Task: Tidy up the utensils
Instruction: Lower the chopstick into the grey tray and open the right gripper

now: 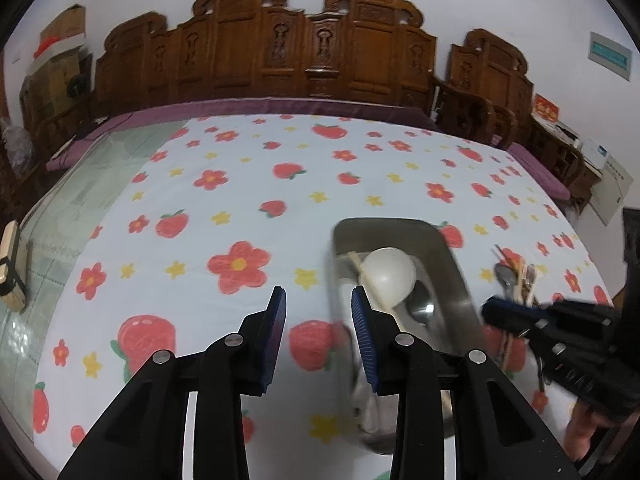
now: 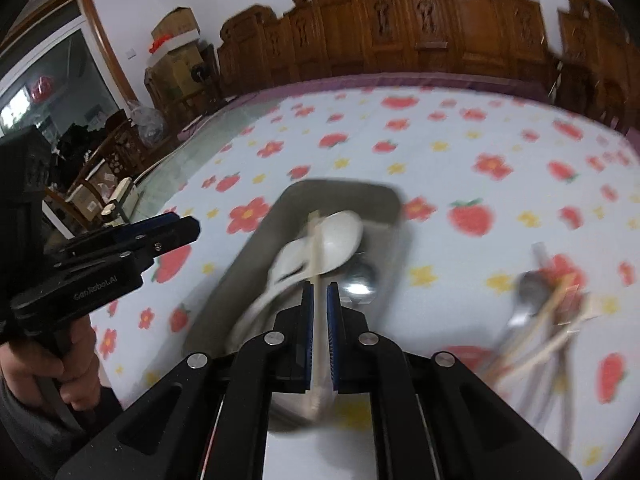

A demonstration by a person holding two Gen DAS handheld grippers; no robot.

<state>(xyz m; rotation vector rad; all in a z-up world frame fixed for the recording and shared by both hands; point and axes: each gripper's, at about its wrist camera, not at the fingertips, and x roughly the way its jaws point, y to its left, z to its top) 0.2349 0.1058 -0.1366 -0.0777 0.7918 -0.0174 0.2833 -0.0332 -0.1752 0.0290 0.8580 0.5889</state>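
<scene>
While the right gripper (image 2: 320, 332) clamps a chopstick (image 2: 316, 252) whose long axis runs forward over the steel tray (image 2: 256, 248), the left gripper (image 1: 318, 332) stands wide and empty at the tray's left side; loose utensils (image 2: 536, 320) lie toward the bench's right edge.

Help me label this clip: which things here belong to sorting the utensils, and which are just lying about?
Belong to the job:
- metal tray
- white ladle
- chopstick in the right hand-held gripper
- loose utensil pile
- left hand-held gripper, open

Lying about:
- brush
- cardboard boxes
</scene>
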